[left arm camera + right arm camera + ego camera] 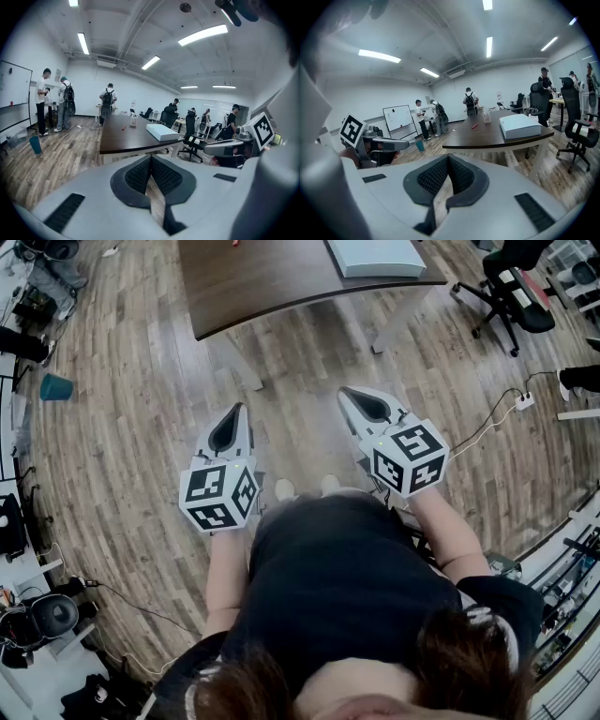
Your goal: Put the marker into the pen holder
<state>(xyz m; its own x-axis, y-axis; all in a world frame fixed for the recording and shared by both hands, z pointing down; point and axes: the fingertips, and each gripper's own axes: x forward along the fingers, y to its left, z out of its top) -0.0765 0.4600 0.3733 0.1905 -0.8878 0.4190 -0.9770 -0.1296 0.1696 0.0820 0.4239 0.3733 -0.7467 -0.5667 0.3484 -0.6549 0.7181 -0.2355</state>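
Dark-haired person in a black shirt [347, 596] fills the bottom of the head view, forearms out, one gripper in each hand, both over bare wood-plank floor [141, 446].

Left gripper [151, 157]: grey jaws pressed together at the tips, nothing between them. Right gripper [448, 157]: the same, closed tip to tip and empty. Both point ahead and slightly down toward the long dark brown table [253, 287] on white legs. They are well apart from it, with only open floor between.

Red marker [474, 125] lies flat on the tabletop toward its far end. Clear glass pen holder [487, 116] stands upright just beyond it, near but not touching. What stands in the holder is too small to tell.

Flat white rectangular box [519, 125] sits on the near end of the table. It is closer to the grippers than the marker and holder, and off to their right.

Around:
- black wheeled office chair [514, 287], right of the table
- teal bin [54, 386], on the floor to the left
- white power strip [523, 401], with its cable, on the floor at right
- whiteboard [398, 117], off to the left
- several standing people [108, 101], near the far wall past the table's end
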